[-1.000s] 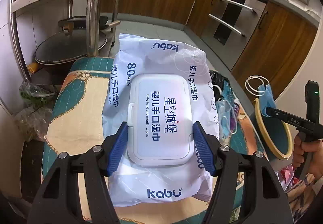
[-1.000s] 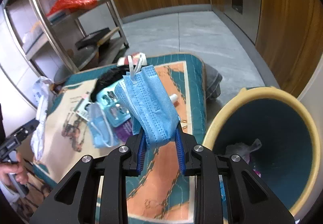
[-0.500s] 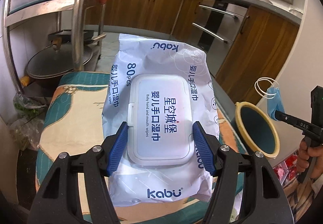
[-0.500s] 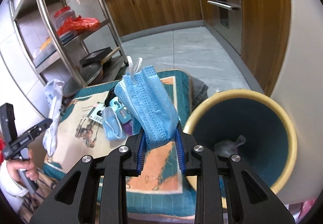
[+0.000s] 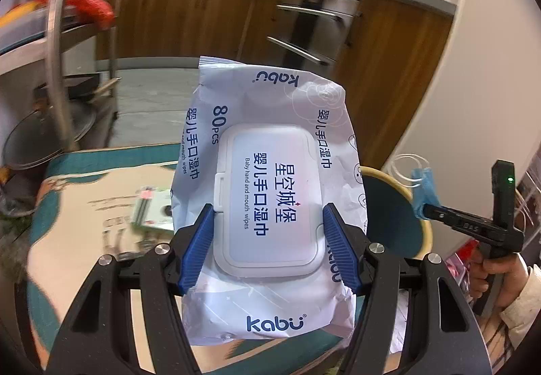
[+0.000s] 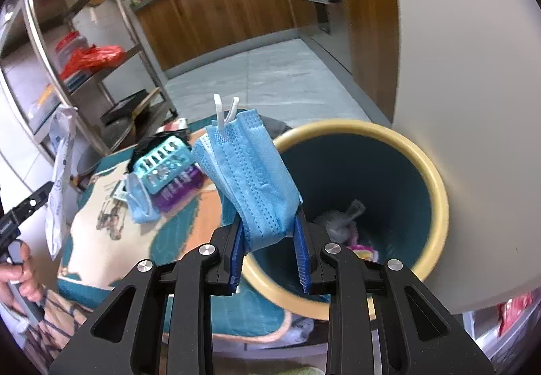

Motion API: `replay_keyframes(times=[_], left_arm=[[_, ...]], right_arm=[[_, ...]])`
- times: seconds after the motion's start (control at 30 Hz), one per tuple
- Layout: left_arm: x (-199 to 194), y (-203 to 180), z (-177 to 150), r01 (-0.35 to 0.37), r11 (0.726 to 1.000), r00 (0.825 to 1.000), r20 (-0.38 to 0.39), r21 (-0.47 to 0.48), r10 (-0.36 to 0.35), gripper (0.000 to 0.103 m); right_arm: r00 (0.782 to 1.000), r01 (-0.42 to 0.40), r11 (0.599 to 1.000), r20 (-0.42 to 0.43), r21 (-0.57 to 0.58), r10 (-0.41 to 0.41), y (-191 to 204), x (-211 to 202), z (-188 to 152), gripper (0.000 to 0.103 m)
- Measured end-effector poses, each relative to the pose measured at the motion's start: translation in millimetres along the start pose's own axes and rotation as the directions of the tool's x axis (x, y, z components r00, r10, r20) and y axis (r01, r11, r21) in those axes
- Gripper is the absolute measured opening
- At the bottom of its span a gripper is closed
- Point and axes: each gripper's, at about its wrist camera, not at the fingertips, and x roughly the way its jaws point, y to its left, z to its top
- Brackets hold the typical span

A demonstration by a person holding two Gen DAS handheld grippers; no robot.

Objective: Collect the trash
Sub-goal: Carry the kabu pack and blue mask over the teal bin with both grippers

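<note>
Left wrist view: the left gripper (image 5: pixel 268 239) has its blue fingers (image 5: pixel 199 239) squeezed on both sides of a white pack of wet wipes (image 5: pixel 270 192). The pack is up in the air (it has a flat white lid on top). Behind it lies a table with a teal and cream cloth (image 5: pixel 67 226), and a small card (image 5: pixel 152 212) rests on the cloth, but it looks blurry. Off to the right, the right gripper (image 5: pixel 421 206) sits in a person's hand (image 5: pixel 497 277).

Right wrist view: the right gripper (image 6: pixel 270 250) is clamped tight on a folded blue face mask (image 6: pixel 253 179), and the mask's white ear loops (image 6: pixel 225 111) stick up. The mask hangs by the near rim of a round bin (image 6: pixel 436 179), yellow on the edge and dark blue inside. Some trash (image 6: pixel 341 223) already lies at the bottom. To the left, on the cloth (image 6: pixel 101 233), are another blue mask (image 6: pixel 140 195), a teal tray (image 6: pixel 162 162) and a purple packet (image 6: pixel 182 189) under it. Far behind stand a metal shelf (image 6: pixel 101 70) and brown cupboards (image 6: pixel 216 9).
</note>
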Motion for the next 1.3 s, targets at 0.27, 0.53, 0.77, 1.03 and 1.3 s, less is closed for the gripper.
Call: replay_keyframes(times=[0.27, 0.53, 0.77, 1.03, 1.3], left_arm=[[41, -65, 5, 0.096, 0.992, 0.994, -0.049, 0.079, -0.092, 0.064], [93, -120, 12, 0.163, 0.980, 0.981, -0.121, 0.114, -0.149, 0.064], [132, -155, 17, 0.180, 0.972, 0.973, -0.175, 0.150, -0.153, 0.064], [170, -174, 9, 0.152, 0.982, 0.960, -0.254, 0.109, -0.121, 0.064], [190, -188, 3, 0.157, 0.979, 0.947, -0.301, 0.130, -0.112, 0.064]], right_arm=[[0.999, 0.038, 0.999, -0.017, 0.032, -0.037, -20, 0, -7, 0.028], [0.996, 0.063, 0.997, -0.062, 0.048, -0.060, -33, 12, -11, 0.028], [0.993, 0.087, 0.994, -0.091, 0.073, -0.080, -44, 20, -14, 0.028], [0.985, 0.127, 0.990, -0.127, 0.063, -0.118, -48, 28, -17, 0.028], [0.980, 0.156, 0.985, -0.137, 0.068, -0.146, -48, 31, -15, 0.040]])
